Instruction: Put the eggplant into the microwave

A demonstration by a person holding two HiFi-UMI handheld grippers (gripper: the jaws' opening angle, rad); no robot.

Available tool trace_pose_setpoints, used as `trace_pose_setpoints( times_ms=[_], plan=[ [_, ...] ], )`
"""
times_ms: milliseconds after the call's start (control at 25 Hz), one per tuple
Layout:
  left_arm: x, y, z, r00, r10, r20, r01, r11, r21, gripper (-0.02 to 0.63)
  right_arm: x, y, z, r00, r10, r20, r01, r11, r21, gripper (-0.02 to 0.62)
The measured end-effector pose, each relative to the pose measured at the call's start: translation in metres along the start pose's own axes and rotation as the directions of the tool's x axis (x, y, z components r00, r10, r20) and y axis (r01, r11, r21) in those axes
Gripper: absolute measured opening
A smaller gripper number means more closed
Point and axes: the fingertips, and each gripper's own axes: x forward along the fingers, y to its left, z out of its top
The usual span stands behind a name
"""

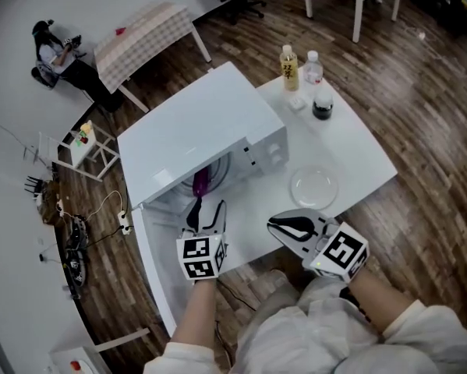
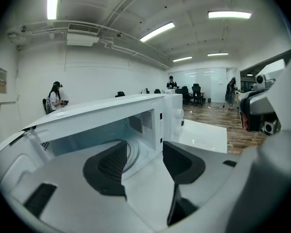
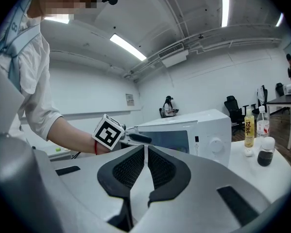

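The white microwave [image 1: 210, 127] stands on the white table [image 1: 350, 142] with its door [image 1: 151, 263] swung open. A purple eggplant [image 1: 200, 180] lies inside its cavity. My left gripper [image 1: 204, 207] sits just outside the opening, below the eggplant, jaws open with nothing between them. In the left gripper view, the left gripper [image 2: 144, 152] faces the cavity and its glass turntable [image 2: 131, 154]; the eggplant is hidden there. To the right of the opening, my right gripper [image 1: 274, 223] hovers over the table, shut and empty. The right gripper [image 3: 146, 152] faces the microwave [image 3: 194, 125].
A clear glass plate [image 1: 313, 185] lies on the table right of the microwave. Two bottles [image 1: 289, 67] [image 1: 314, 68] and a dark jar [image 1: 323, 106] stand at the table's far end. The table's front edge is close to the person's body.
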Motion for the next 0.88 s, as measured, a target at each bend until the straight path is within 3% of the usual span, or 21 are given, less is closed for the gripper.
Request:
trace_pose_setpoints(
  times_ms=[240, 560, 880],
  plan=[
    [-0.028, -0.021, 0.006, 0.997, 0.004, 0.072, 0.002, 0.996, -0.091, 0.176, -0.013, 0.000, -0.001, 0.999, 0.032, -0.033, -0.033, 0.999, -0.010, 0.038],
    [-0.062, -0.060, 0.021, 0.979, -0.009, 0.202, 0.055, 0.974, -0.219, 0.021, -0.032, 0.002, 0.007, 0.995, 0.075, -0.065, -0.076, 0.997, -0.010, 0.038],
    [-0.088, -0.114, 0.044, 0.943, -0.100, 0.317, 0.199, 0.934, -0.297, 0.002, -0.059, -0.003, 0.014, 0.993, 0.089, -0.079, -0.089, 0.996, -0.006, 0.038]
  ],
)
